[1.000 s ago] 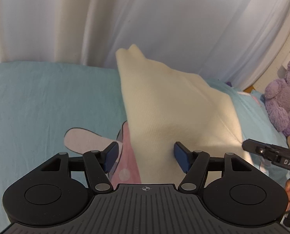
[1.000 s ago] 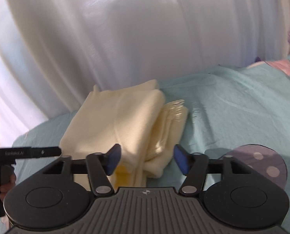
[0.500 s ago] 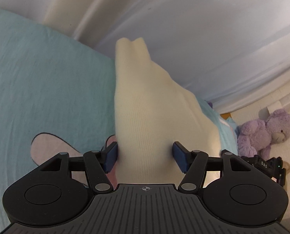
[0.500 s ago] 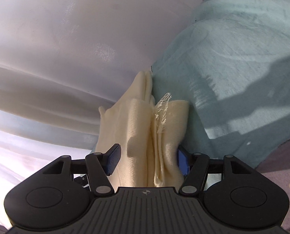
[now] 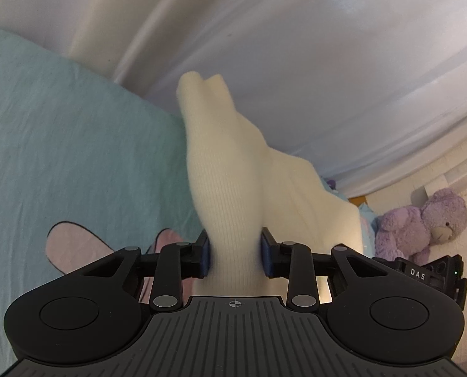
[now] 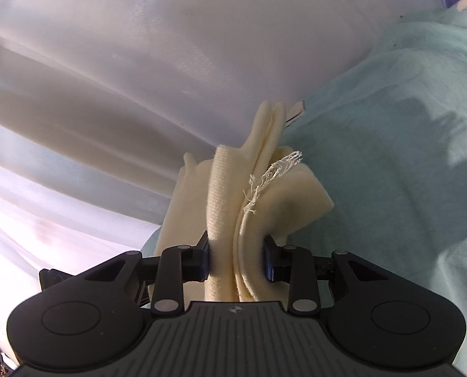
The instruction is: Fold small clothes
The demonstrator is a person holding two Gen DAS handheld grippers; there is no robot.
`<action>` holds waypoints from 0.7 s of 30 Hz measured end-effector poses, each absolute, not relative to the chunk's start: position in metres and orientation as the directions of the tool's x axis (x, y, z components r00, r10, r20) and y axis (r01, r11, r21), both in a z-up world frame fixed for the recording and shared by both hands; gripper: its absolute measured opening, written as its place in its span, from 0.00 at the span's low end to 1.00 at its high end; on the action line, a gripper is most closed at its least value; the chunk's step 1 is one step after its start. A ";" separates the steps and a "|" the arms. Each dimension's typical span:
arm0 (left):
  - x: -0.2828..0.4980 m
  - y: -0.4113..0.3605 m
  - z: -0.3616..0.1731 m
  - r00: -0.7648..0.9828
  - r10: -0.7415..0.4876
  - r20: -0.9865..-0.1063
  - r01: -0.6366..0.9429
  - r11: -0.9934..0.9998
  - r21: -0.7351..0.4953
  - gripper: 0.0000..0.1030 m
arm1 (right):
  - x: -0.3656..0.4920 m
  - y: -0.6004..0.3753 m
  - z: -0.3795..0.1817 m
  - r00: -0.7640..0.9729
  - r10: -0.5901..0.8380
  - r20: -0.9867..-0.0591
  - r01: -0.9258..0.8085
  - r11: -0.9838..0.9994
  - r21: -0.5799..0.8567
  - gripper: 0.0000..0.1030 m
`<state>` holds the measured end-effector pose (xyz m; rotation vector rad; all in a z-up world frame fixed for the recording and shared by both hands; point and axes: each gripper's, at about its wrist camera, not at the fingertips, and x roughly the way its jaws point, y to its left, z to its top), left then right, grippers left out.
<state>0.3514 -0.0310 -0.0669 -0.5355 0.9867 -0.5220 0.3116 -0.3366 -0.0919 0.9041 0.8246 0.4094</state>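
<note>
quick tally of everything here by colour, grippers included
cream: 1, the cream knit garment, pinched at both ends
black: 2, the left gripper and right gripper, both shut on it
teal: 1, the teal bedsheet
white: 1, the white sheer curtain
purple: 1, the purple plush teddy bear
total: 6

Left wrist view: aimed along the left gripper (image 5: 235,259) at close range, over the teal bedsheet (image 5: 76,157).
Right wrist view: aimed likewise along the right gripper (image 6: 236,262).
Shared: cream garment (image 5: 230,188), white curtain (image 6: 170,47).
</note>
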 end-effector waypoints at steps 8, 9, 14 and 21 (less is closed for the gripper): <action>0.302 -0.003 -0.011 0.546 -0.522 -0.656 0.168 0.835 -0.524 0.33 | 0.319 -0.268 -0.076 0.541 0.735 -0.408 -0.064 0.520 0.852 0.29; 0.295 0.002 -0.006 0.560 -0.502 -0.659 0.161 0.846 -0.508 0.33 | 0.321 -0.258 -0.077 0.524 0.748 -0.408 -0.068 0.514 0.855 0.29; 0.270 0.023 0.003 0.598 -0.374 -0.709 0.111 0.914 -0.389 0.34 | 0.334 -0.208 -0.090 0.445 0.778 -0.444 -0.065 0.522 0.850 0.30; 0.260 0.036 -0.020 0.602 -0.262 -0.754 0.040 0.953 -0.299 0.37 | 0.341 -0.173 -0.078 0.500 0.616 -0.609 -0.076 0.731 0.678 0.50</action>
